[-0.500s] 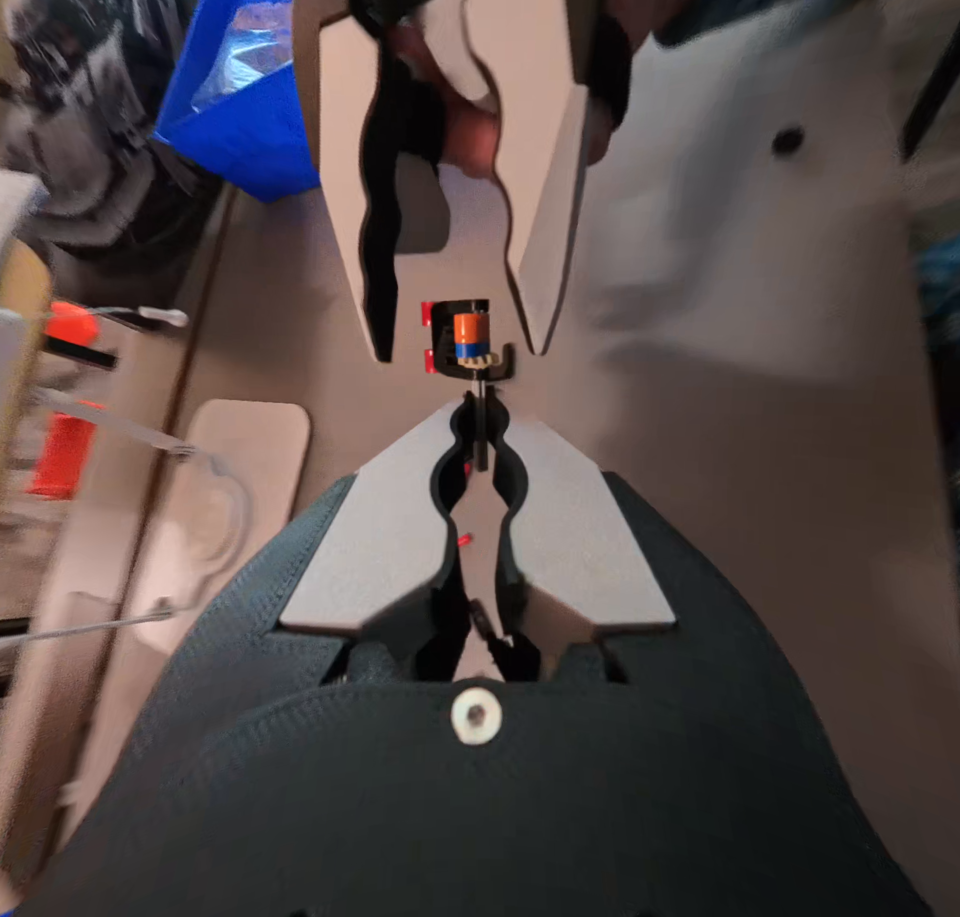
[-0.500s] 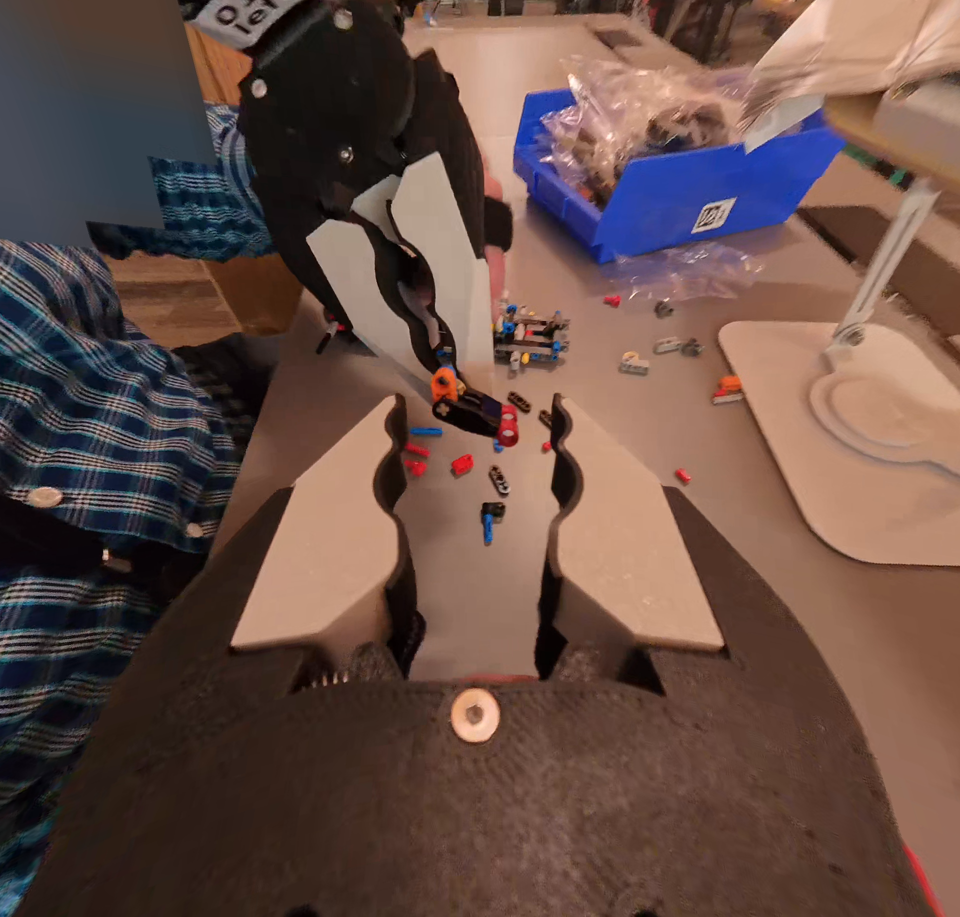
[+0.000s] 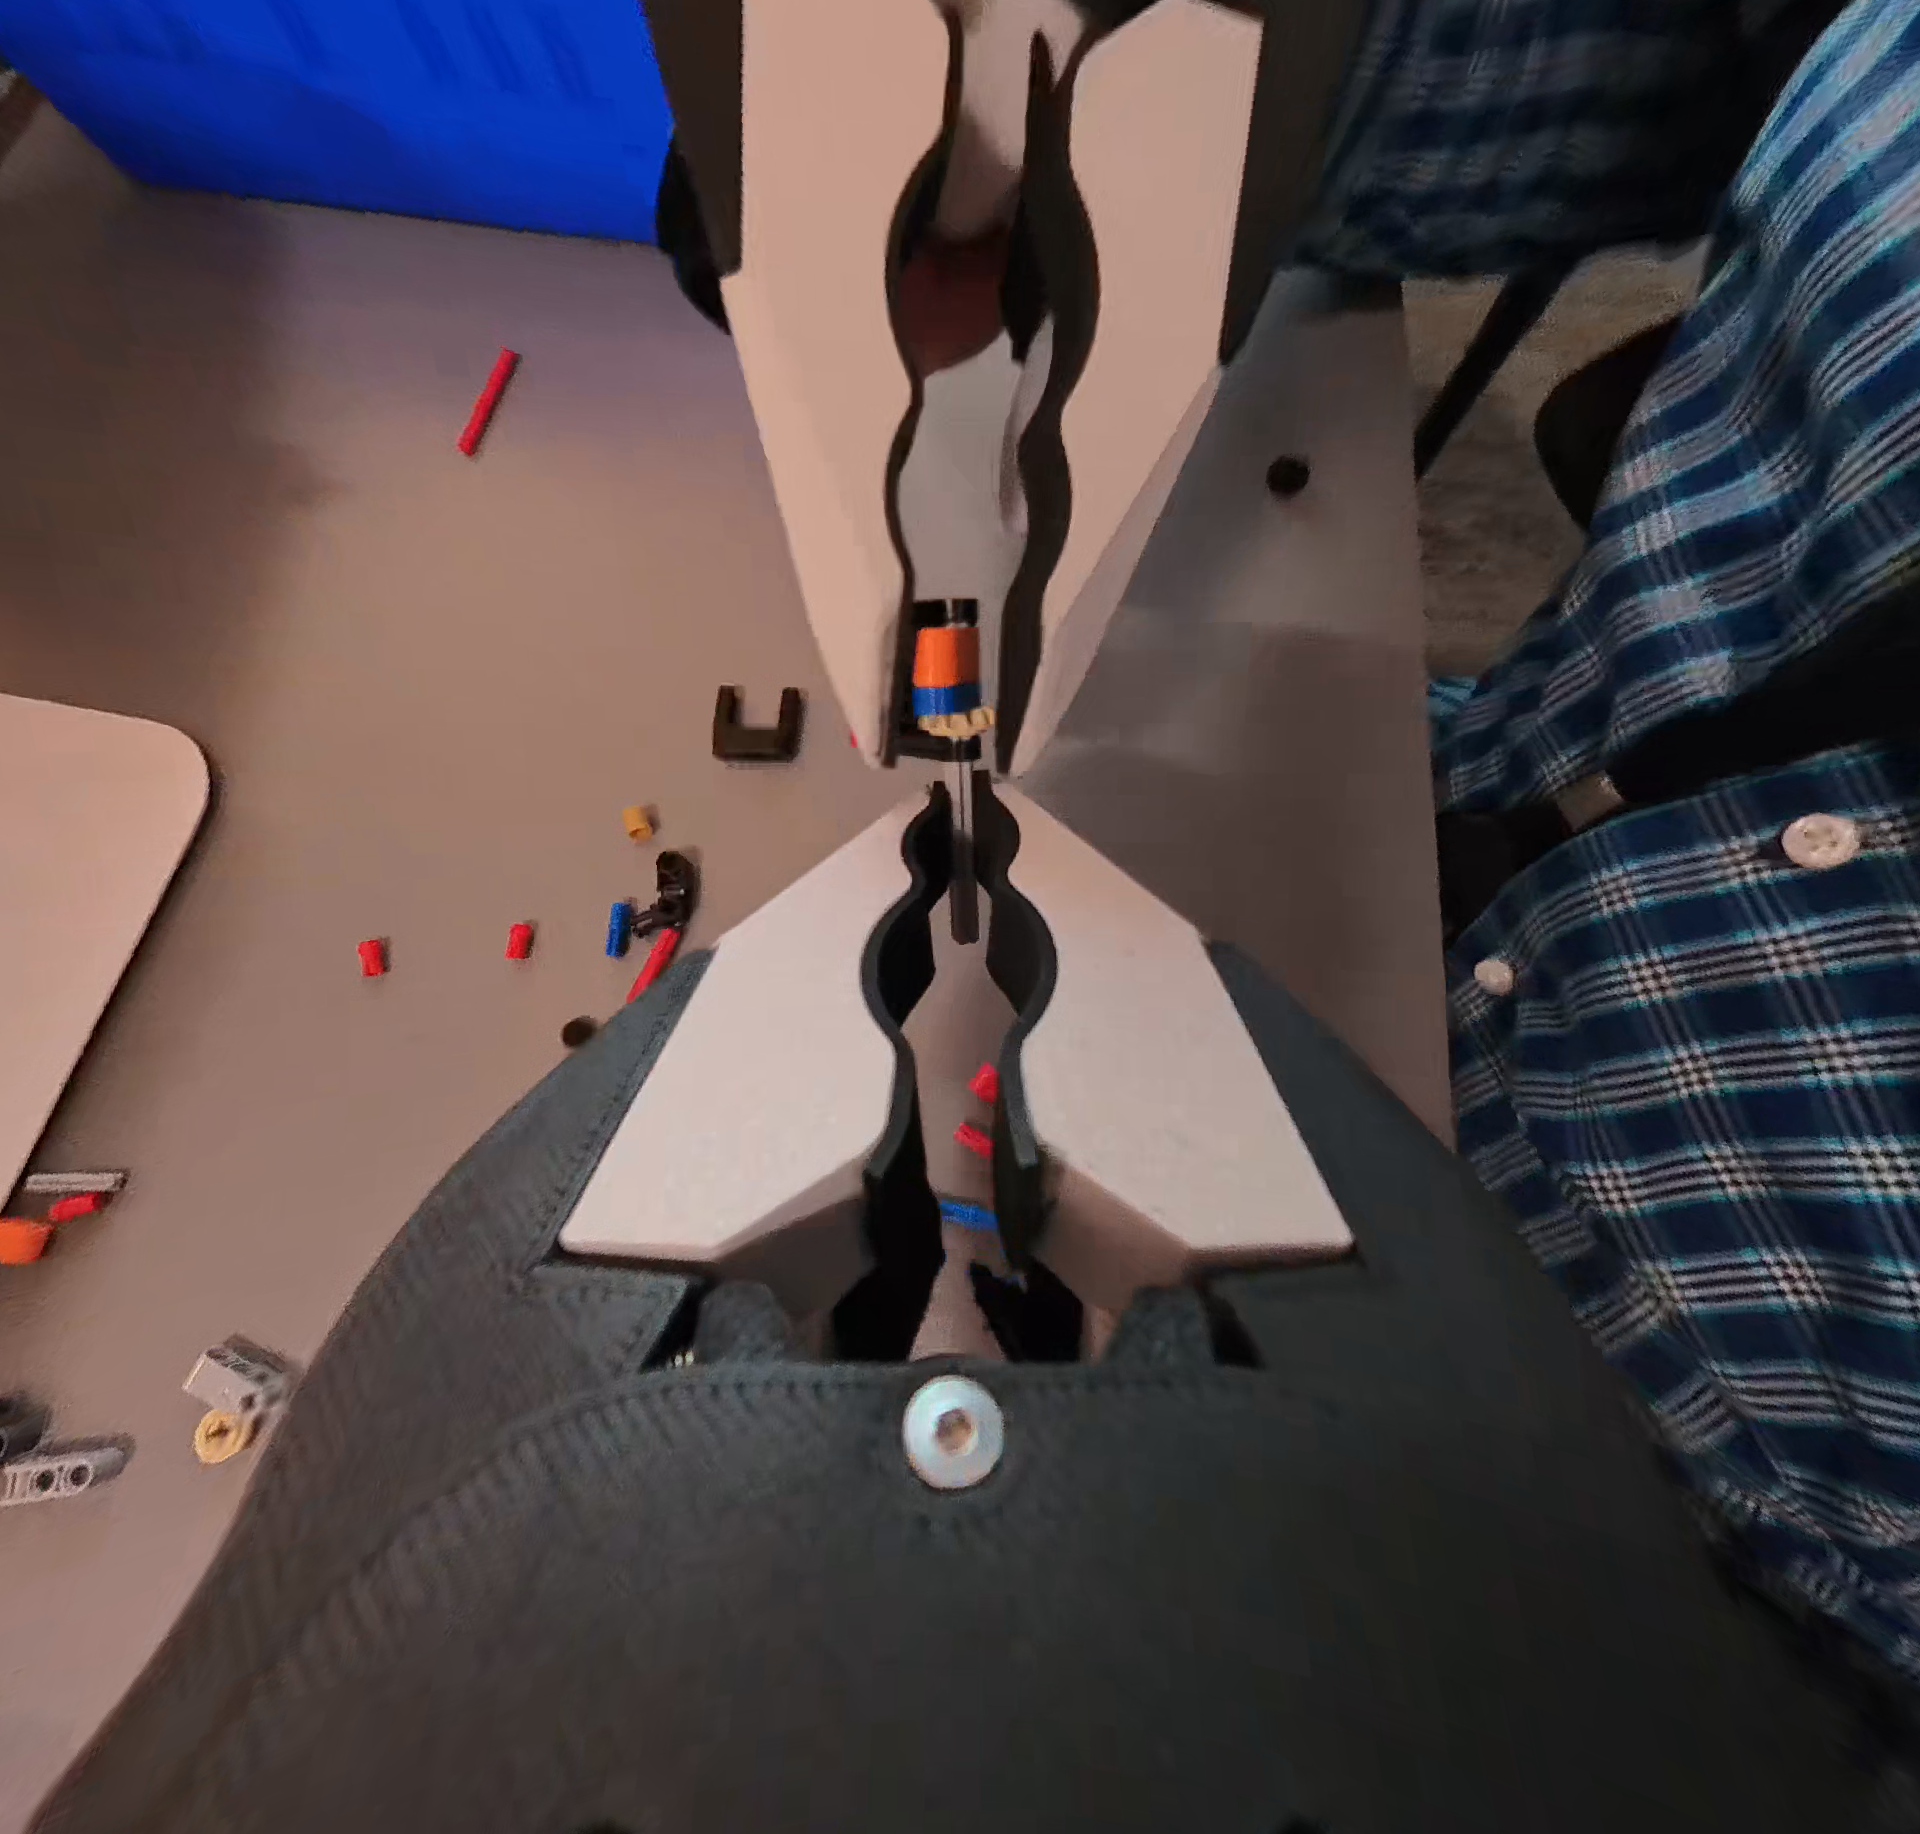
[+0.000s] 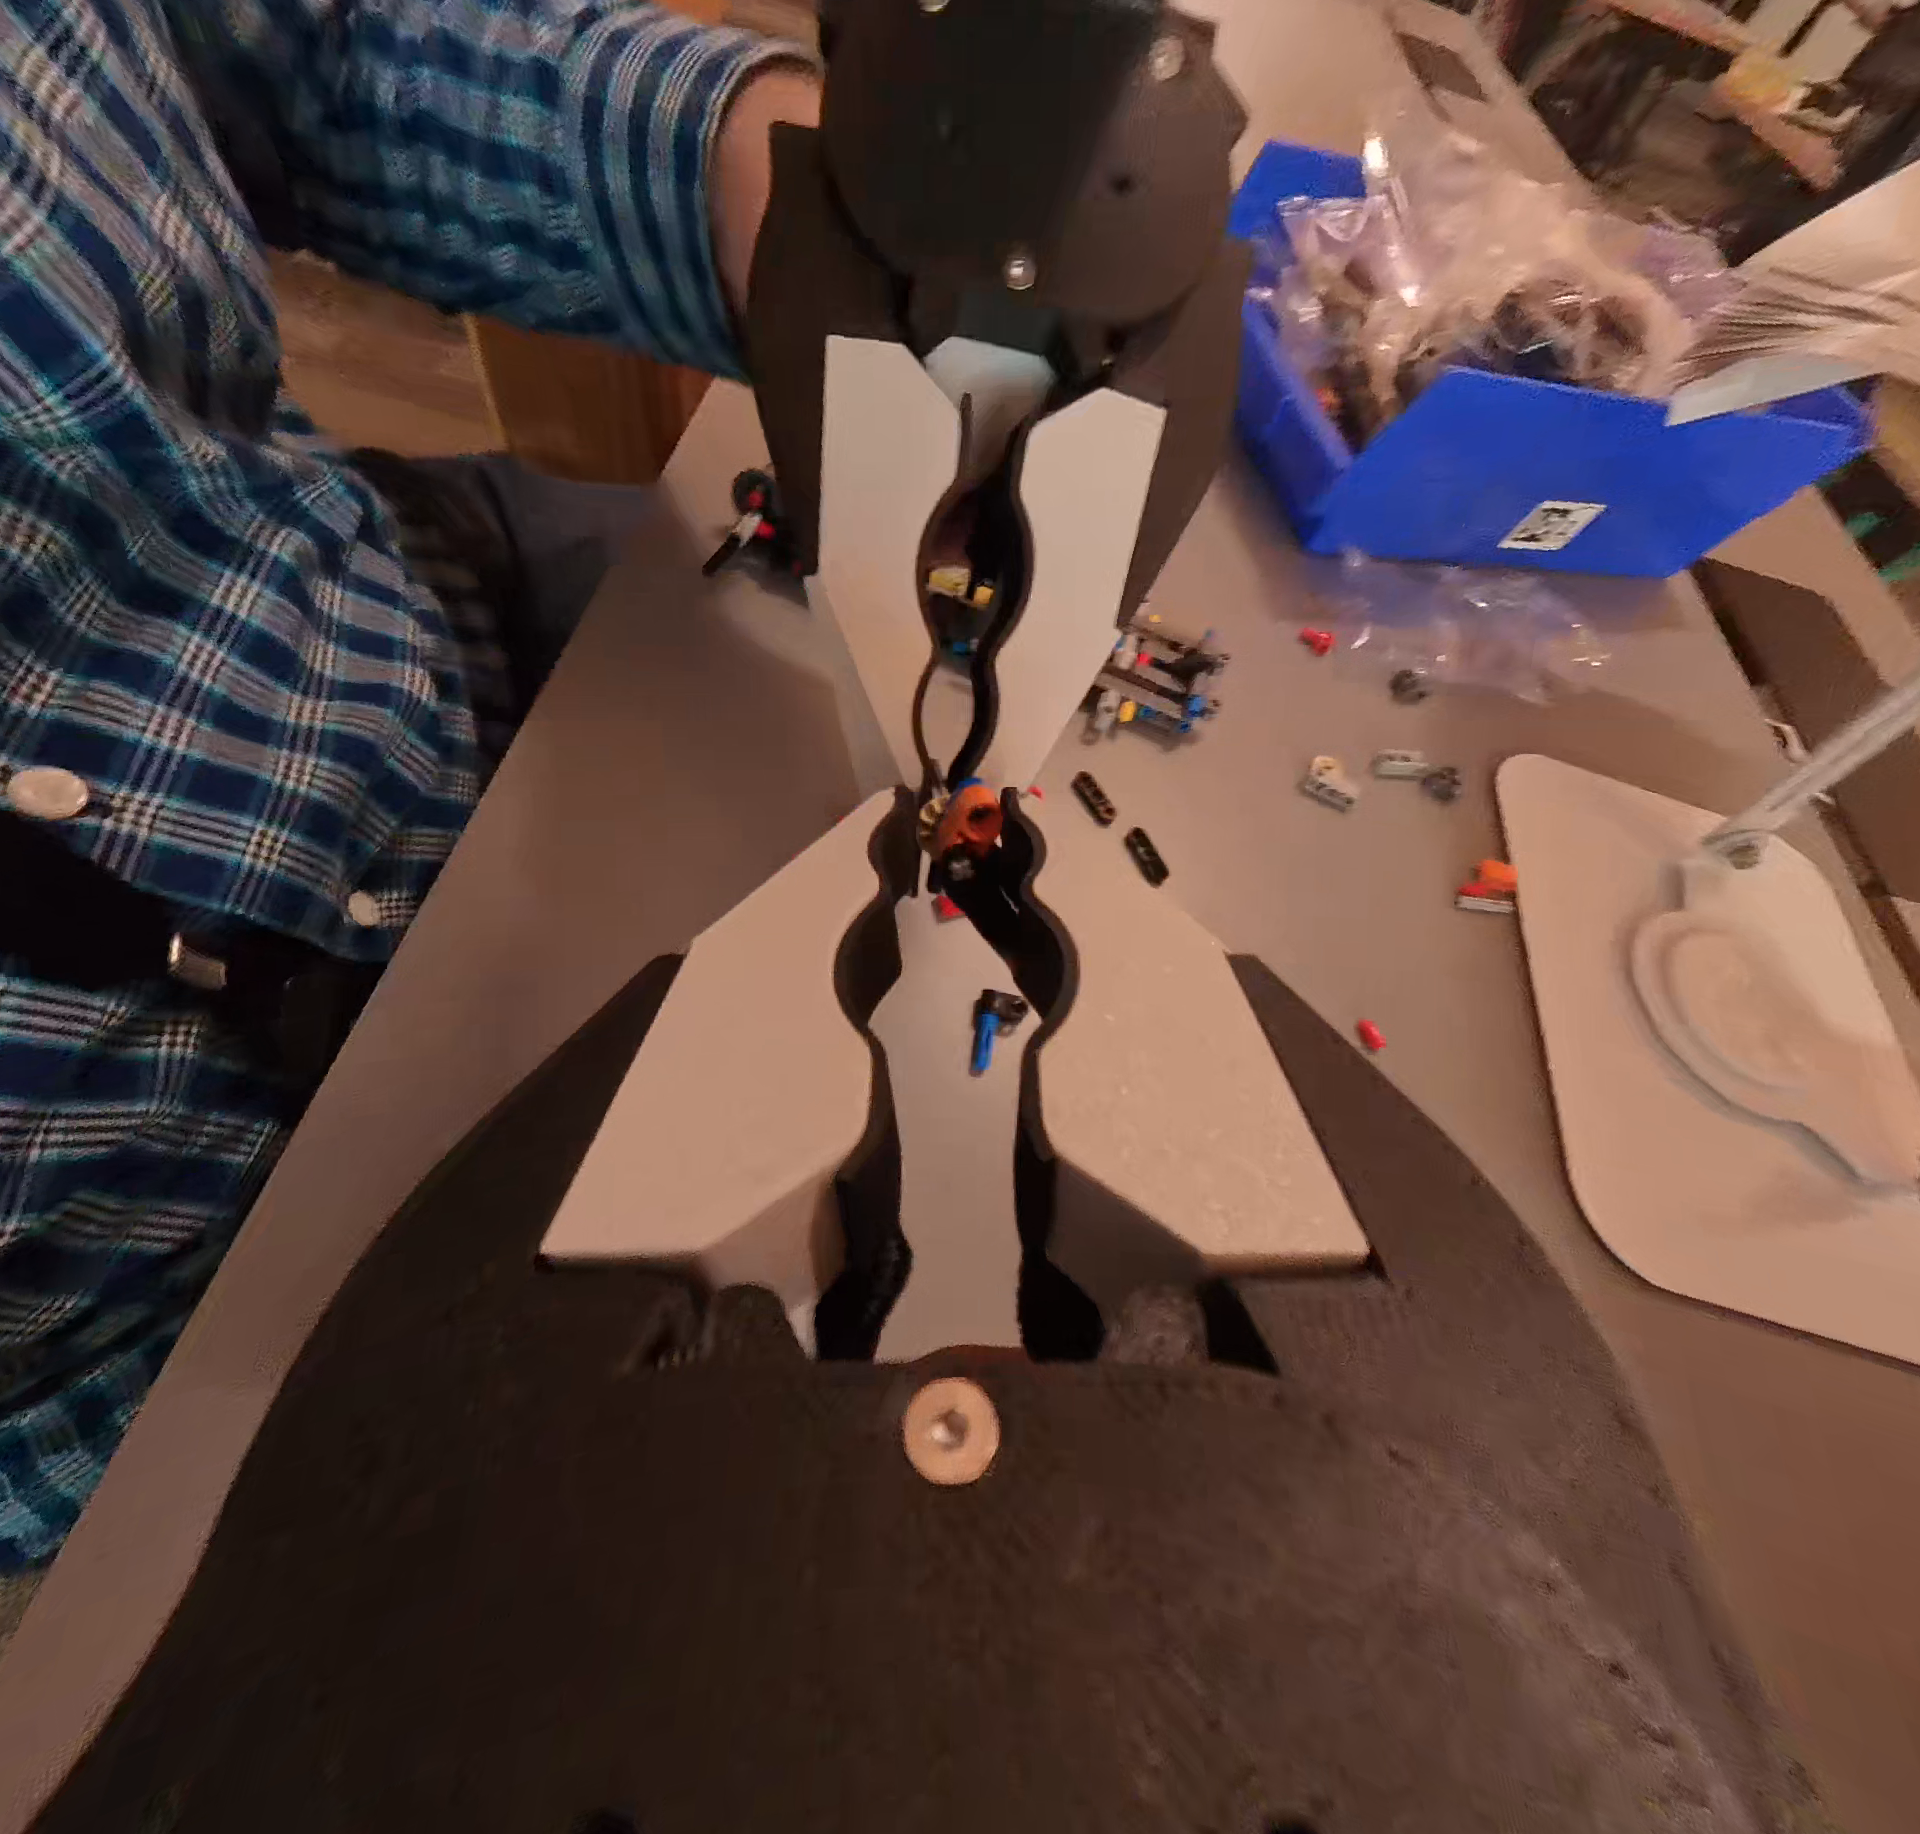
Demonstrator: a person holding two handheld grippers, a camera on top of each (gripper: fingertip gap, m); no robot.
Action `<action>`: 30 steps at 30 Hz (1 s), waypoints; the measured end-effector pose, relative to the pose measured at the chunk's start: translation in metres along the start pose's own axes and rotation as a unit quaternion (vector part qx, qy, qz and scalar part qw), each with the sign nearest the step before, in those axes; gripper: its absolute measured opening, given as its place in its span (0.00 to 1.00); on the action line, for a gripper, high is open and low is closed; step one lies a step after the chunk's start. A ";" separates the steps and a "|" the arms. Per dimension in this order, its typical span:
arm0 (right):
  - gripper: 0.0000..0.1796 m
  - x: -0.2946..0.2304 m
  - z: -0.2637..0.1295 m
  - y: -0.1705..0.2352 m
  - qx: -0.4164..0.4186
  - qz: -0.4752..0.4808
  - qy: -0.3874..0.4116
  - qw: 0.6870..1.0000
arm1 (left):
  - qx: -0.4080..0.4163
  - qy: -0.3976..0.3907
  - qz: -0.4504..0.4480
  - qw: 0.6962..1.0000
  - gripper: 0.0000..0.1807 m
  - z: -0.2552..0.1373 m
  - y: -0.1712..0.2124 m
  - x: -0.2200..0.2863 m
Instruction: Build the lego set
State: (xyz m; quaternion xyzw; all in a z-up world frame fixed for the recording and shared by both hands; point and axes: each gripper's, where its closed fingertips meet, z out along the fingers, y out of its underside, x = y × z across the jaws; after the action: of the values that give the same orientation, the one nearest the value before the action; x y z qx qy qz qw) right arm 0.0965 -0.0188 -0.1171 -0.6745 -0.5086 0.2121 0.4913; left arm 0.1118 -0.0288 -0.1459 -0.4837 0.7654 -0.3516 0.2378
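Observation:
A small lego assembly, an orange bush [image 3: 943,654] over a blue ring and a tan gear on a thin black axle [image 3: 964,880], hangs above the grey table [image 3: 416,589]. My left gripper [image 3: 961,805] is shut on the axle's lower end. My right gripper [image 3: 940,754] comes from the top of the left wrist view and is shut around the bush and gear. In the right wrist view my right gripper [image 4: 954,808] pinches the orange bush [image 4: 977,818] and its black beam [image 4: 992,917], tip to tip with the left gripper [image 4: 951,774].
A blue bin [image 4: 1538,496] of bagged parts stands at the back right. A partial build [image 4: 1153,683] and loose pieces lie on the table, with a black U-shaped piece [image 3: 756,724]. A white stand base [image 4: 1714,1057] is at the right. A person's plaid shirt [image 4: 208,537] is at the left. My two grippers' fingertips are within a few centimetres of each other. The black U-shaped piece [image 3: 756,724] lies around 12 centimeters away from my left fingertips.
My right gripper has moved in and shut around the assembly; it was open before. The left gripper still holds the axle, and both have shifted over the table.

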 end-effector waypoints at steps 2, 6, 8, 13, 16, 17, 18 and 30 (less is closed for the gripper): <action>0.06 -0.004 0.003 0.004 -0.004 0.002 -0.013 1.000 | -0.027 -0.006 0.018 0.999 0.01 0.002 0.006 0.002; 0.05 -0.011 0.005 0.003 0.040 0.060 -0.050 0.996 | -0.050 -0.012 0.046 0.998 0.01 0.001 0.009 0.005; 0.05 -0.012 0.004 0.005 0.059 0.077 -0.058 0.994 | -0.050 -0.018 0.053 0.997 0.01 0.000 0.010 0.005; 0.05 -0.021 0.006 0.007 0.077 0.088 -0.080 0.990 | -0.050 -0.032 0.086 0.994 0.01 0.000 0.013 0.012; 0.05 -0.027 0.008 0.009 0.084 0.104 -0.100 0.986 | -0.054 -0.021 0.082 0.995 0.01 0.001 0.017 0.016; 0.05 -0.026 0.009 0.009 0.087 0.106 -0.097 0.986 | -0.051 -0.027 0.080 0.995 0.01 0.001 0.017 0.015; 0.05 -0.024 0.008 0.009 0.092 0.115 -0.099 0.984 | -0.041 -0.030 0.077 0.996 0.01 0.001 0.015 0.013; 0.05 -0.018 -0.001 -0.002 0.157 0.193 -0.140 0.958 | 0.056 -0.103 0.061 0.991 0.04 -0.011 -0.006 0.007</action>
State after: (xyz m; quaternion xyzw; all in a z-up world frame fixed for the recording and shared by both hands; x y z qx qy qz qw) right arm 0.0895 -0.0350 -0.1191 -0.6375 -0.3924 0.4728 0.4648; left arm 0.1045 -0.0339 -0.1349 -0.4559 0.7437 -0.3275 0.3632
